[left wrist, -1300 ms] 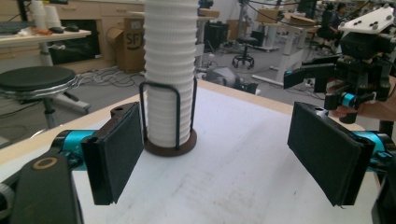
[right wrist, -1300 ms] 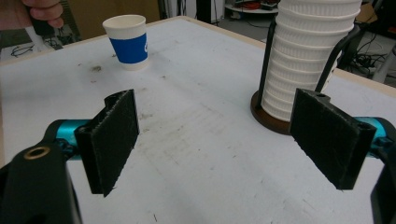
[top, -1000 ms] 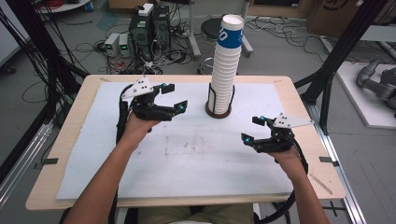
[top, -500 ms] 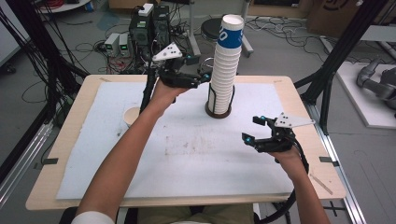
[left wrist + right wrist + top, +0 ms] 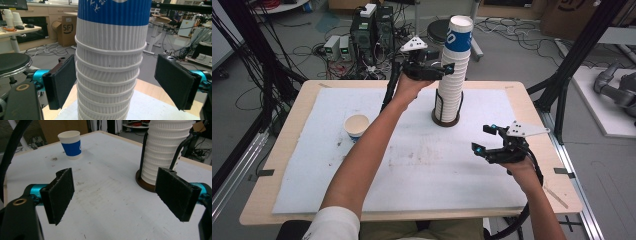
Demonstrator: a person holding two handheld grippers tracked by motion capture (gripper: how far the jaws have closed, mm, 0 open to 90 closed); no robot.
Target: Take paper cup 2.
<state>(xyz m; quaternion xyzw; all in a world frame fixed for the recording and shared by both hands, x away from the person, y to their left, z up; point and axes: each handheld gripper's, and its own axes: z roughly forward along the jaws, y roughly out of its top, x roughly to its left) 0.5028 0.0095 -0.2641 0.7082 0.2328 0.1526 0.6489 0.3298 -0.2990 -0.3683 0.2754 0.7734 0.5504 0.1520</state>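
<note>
Item: single paper cup (image 5: pixel 356 126), white with a blue band, standing upright and alone on the left part of the white mat (image 5: pixel 312 165), well apart from both grippers. In the right gripper view the same cup stands at the far end of the mat, mouth up.

Item: left gripper (image 5: pixel 448 69), held high in the person's left hand (image 5: pixel 411 85), forearm stretched forward across the mat. Its jaws stand apart on either side of the upper part of the cup stack. In the left gripper view the stack rises between the two black pads; the left pad (image 5: pixel 62 81) lies right against the ribbed wall, whether touching or not cannot be told, while the right pad stands clear of it with a visible gap. No grip is made.

Item: stack of paper cups (image 5: pixel 454 70), tall, ribbed white, with a blue-banded cup on top. It stands upright in a dark round holder (image 5: pixel 446 119) with thin black uprights, near the middle of the far side of the mat.

Item: right gripper (image 5: pixel 479 140), held low in the right hand (image 5: pixel 519 167) over the right part of the mat, well apart from the stack. Its jaws stand apart with nothing between them.

Item: wooden table (image 5: pixel 537 125), bearing the mat.
</note>
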